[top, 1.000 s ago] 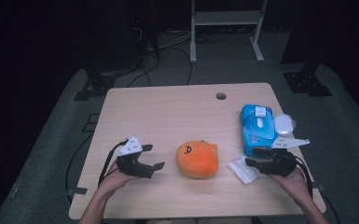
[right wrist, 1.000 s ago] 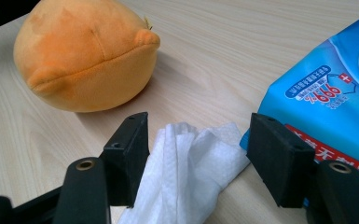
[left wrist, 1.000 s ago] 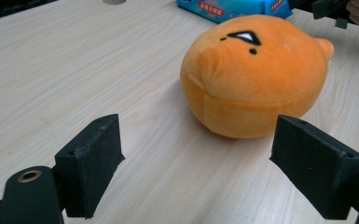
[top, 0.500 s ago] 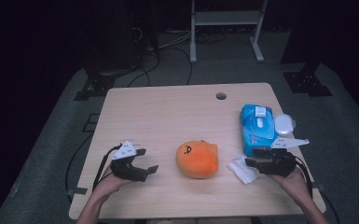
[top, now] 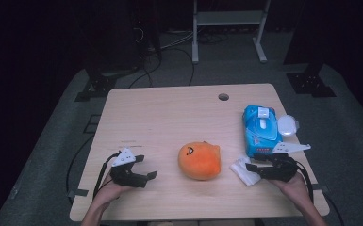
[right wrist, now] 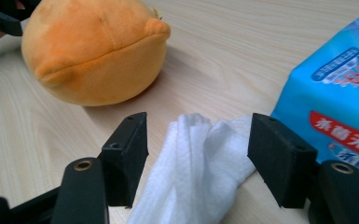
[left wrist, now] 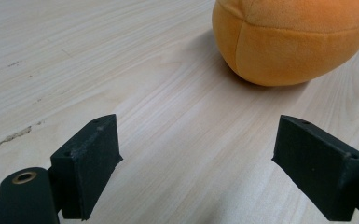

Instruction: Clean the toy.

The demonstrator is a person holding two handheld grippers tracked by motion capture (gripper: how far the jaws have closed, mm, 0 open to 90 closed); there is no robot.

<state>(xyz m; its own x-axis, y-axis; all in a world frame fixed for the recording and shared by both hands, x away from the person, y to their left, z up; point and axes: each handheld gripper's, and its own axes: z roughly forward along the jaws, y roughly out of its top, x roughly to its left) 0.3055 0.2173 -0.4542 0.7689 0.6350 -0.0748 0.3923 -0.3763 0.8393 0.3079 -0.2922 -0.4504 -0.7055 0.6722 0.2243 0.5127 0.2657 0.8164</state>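
Two grippers sit low at the near edge of your table [top: 169, 108], one in each hand. Your right gripper [right wrist: 198, 158] straddles the white wipe [right wrist: 200, 168]: its jaws stand apart, the crumpled cloth lying between them without the pads pressing on it. The wipe rests on the wood just beside the blue pack [top: 260, 129], which has a small white case [top: 287, 125] next to it. Your left gripper [left wrist: 196, 163] is wide open over bare wood, its jaws having just opened a little further, with nothing between them. It points toward the orange plush [top: 199, 160], which lies between your two hands, near the wipe and apart from both grippers.
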